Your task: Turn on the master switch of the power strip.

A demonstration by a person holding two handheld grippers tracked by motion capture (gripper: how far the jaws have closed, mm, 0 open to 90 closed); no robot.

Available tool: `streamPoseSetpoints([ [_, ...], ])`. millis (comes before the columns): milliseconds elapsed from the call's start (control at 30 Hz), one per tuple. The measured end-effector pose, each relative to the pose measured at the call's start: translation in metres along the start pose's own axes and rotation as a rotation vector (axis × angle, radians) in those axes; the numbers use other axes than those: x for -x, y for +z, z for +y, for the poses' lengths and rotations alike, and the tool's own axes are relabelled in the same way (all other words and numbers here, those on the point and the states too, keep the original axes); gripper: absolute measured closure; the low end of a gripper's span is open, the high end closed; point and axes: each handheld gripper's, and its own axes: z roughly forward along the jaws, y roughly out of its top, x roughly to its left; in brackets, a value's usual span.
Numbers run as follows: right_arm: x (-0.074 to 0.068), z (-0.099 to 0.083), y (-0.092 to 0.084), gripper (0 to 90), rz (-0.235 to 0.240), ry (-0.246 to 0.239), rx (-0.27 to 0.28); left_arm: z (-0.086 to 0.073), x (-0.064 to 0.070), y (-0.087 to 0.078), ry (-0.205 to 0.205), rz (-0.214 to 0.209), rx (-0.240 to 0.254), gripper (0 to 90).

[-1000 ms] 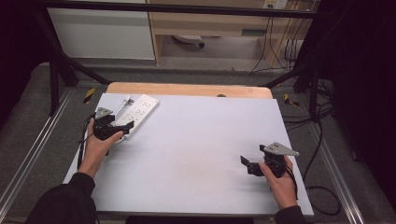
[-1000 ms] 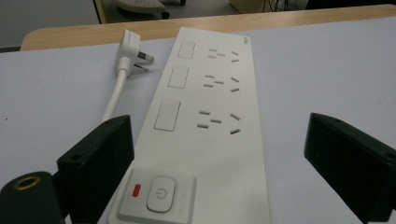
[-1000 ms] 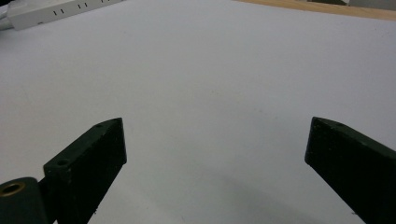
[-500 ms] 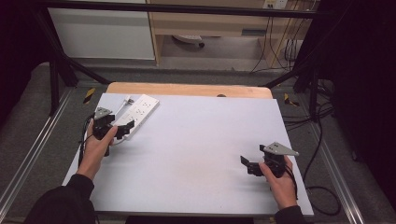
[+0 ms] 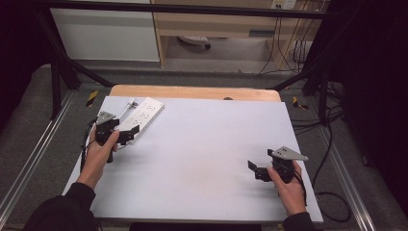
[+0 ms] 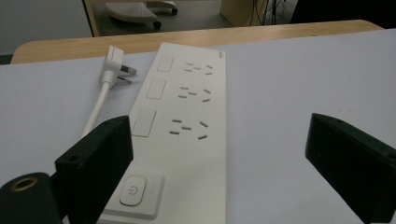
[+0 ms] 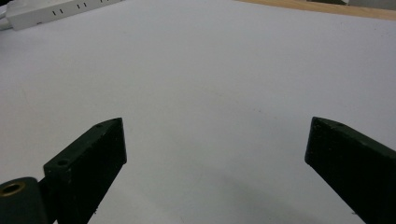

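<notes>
The person's left forearm in a dark sleeve reaches forward, its hand (image 5: 96,153) gripping the black two-jaw left gripper (image 5: 129,136), jaws spread wide. The right hand (image 5: 288,185) holds the black, grey-plated right gripper (image 5: 256,170) low, pointing left, jaws equally wide.

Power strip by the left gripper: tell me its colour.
White, plug and cable too; the power strip shows best in the left gripper view.

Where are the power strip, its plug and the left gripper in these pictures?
power strip (image 6: 187,116), left gripper view, on its white top face.
plug (image 6: 113,59), left gripper view, on its white body.
left gripper (image 5: 131,133), high view, between its open jaws.
</notes>
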Motion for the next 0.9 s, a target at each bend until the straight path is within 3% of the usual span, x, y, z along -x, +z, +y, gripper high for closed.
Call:
streamPoseSetpoints([
  [900, -0.001, 0.000, 0.000, 5.5, 0.004, -0.004, 0.003, -0.005, 0.019, -0.036, -0.002, -0.059, 0.023, 7.1],
])
